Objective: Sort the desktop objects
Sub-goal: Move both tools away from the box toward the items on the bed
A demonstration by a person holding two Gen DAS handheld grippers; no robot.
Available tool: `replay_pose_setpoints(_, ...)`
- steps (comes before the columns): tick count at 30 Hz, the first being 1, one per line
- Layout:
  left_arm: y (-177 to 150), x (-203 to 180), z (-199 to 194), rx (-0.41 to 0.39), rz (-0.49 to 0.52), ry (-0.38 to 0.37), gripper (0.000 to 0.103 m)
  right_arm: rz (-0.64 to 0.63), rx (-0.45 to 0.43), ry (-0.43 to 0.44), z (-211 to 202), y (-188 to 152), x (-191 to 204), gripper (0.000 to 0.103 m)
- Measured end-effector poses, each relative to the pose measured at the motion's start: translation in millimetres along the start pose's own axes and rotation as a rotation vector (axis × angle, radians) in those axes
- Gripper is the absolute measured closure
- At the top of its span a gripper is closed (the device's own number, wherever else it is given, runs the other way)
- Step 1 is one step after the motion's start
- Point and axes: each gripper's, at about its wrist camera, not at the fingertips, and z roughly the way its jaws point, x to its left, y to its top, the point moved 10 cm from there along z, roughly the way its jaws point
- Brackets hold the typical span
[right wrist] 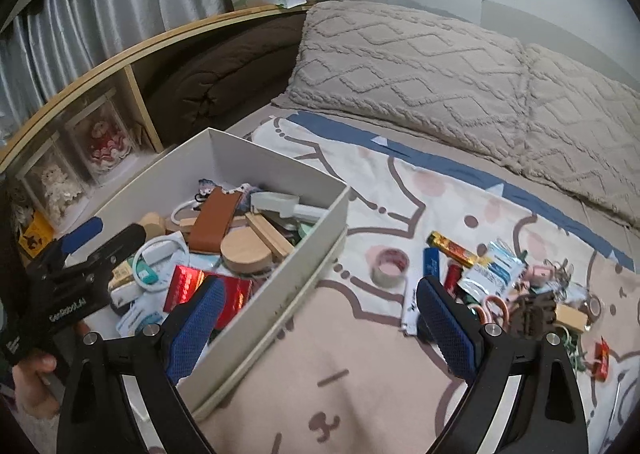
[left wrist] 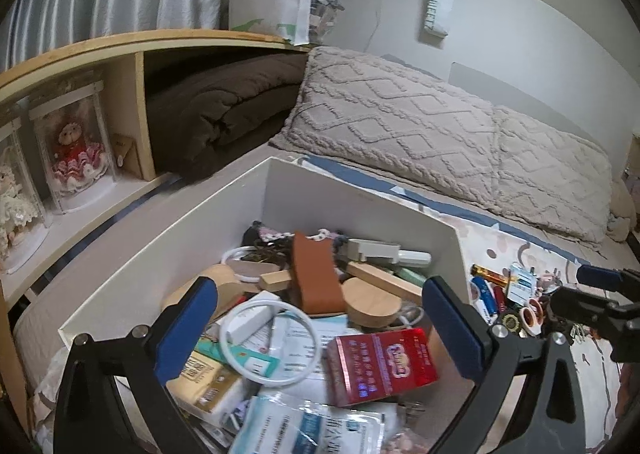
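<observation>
Box (right wrist: 256,328) sits crammed with clutter — left gripper (left wrist: 320,318) hangs over it, jaws wide, empty; right gripper (right wrist: 320,318) likewise spread, empty.

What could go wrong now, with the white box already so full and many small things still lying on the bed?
1. The white box is heaped; the red packet lies on top of loose papers and might slide when more is dropped in.
2. The remaining pile is tangled, so the open right gripper may catch several things, such as the scissors, at once.
3. The box sits on soft bedding, so a push could tilt it.
</observation>
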Motion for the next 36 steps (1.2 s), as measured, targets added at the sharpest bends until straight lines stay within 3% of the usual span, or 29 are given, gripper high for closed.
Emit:
replay_pose_setpoints(10, -6.9, -43.6, -5.7, 0.001, 0.058, -0.083, 0.000, 0.013, -0.040, -0.069, -33.5, -23.3, -40.8, 0.006)
replay_pose_setpoints(12, -10.0, -54.0, -6.1, 0.003, 0.080, -0.089, 0.000, 0.026, -0.049, -0.084, -40.5, -28.4, -52.2, 0.000)
replay_pose_setpoints(24, -24.0, -102.6, -10.1, 0.019, 0.136, -0.170, 0.000, 0.078, -0.078, -0.143, -77.0, -57.8, -105.6, 0.000)
replay_pose_setpoints(36, -32.2, -131.5, -15.1, 0.010, 0.189, -0.193, 0.000, 0.160, -0.119, -0.208, -103.3, -89.7, -154.3, 0.000)
